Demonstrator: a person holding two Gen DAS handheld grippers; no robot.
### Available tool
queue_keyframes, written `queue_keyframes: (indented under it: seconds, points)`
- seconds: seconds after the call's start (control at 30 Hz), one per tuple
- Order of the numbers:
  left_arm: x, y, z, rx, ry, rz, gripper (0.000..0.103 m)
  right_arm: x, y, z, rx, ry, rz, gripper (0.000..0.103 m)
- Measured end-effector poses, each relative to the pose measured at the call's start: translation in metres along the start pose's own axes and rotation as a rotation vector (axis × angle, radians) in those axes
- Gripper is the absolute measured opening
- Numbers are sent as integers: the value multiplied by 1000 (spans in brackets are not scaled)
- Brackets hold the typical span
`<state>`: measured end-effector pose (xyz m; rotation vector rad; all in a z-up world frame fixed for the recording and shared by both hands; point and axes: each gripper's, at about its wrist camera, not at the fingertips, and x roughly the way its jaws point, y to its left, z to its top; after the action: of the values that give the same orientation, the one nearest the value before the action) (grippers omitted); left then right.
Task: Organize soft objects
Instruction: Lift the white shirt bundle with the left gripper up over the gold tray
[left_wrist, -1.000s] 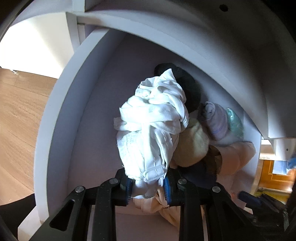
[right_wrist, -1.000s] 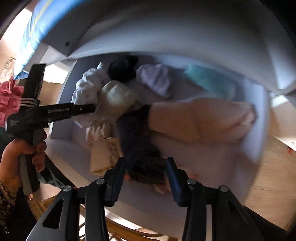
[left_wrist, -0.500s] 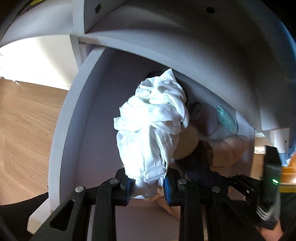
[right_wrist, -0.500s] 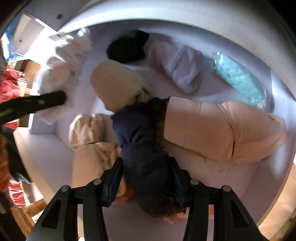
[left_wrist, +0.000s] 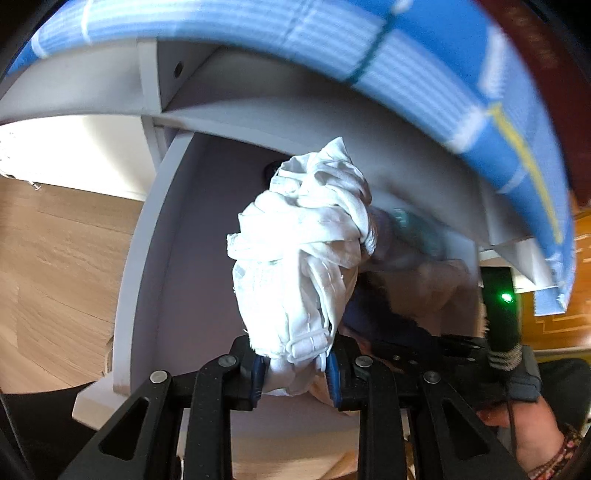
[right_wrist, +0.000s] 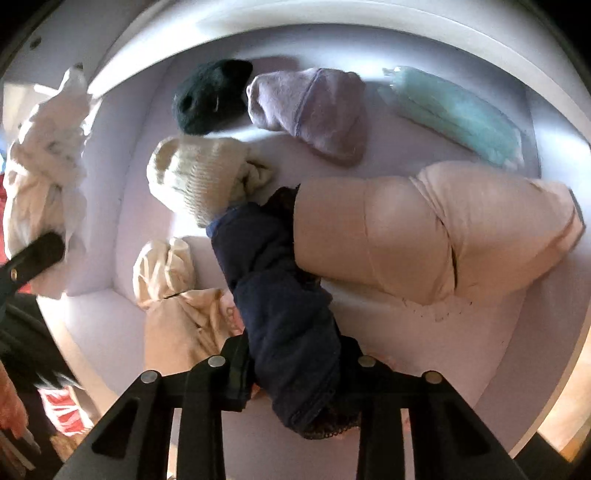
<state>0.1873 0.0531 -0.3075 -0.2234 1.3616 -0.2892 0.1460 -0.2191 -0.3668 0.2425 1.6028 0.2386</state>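
Jaws down (closing) on navy garment (right_wrist: 288, 306)

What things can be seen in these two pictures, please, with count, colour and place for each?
crumpled white cloth bundle: 1, white, held above the drawer in the left claw
dark navy fabric roll: 1, navy, drawer middle, between the right claw's fingers
large peach folded garment: 1, peach, drawer right
cream knitted piece: 1, cream, left of centre
dark green fuzzy piece: 1, green, back
lilac soft cloth: 1, lilac, back
mint plastic-wrapped pack: 1, mint, back right
pale cream tied cloth: 1, cream, front left
white drawer: 1, white
left claw: black, shut
right claw: black, closing
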Motion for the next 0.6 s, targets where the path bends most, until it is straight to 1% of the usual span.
queue_keyframes:
  seconds: [0.03,0.1,0.2,0.37,0.5,0.57,0.6]
  points:
    - [-6,-2,-1,9,-6,-12,27,-3,-2,-1,21,0,19,30]
    - [-15,-11,-2,44,-18,-9,27,-10,-5,-3,62,-7,65,30]
    - [-27,-17,-8,73,-29,-16,27,-21,-8,-6,89,-27,108,30]
    - [-47,-21,-12,106,-52,-24,27,-37,-11,-6,87,-63,108,30]
    - [-68,-21,-20,138,-77,-31,27,-39,-24,-11,143,-55,132,30]
    - [-80,-22,-24,147,-93,-41,27,-32,-21,-10,172,-53,149,30]
    - [-80,-21,-21,147,-99,-46,27,-32,-23,-10,181,-54,153,30]
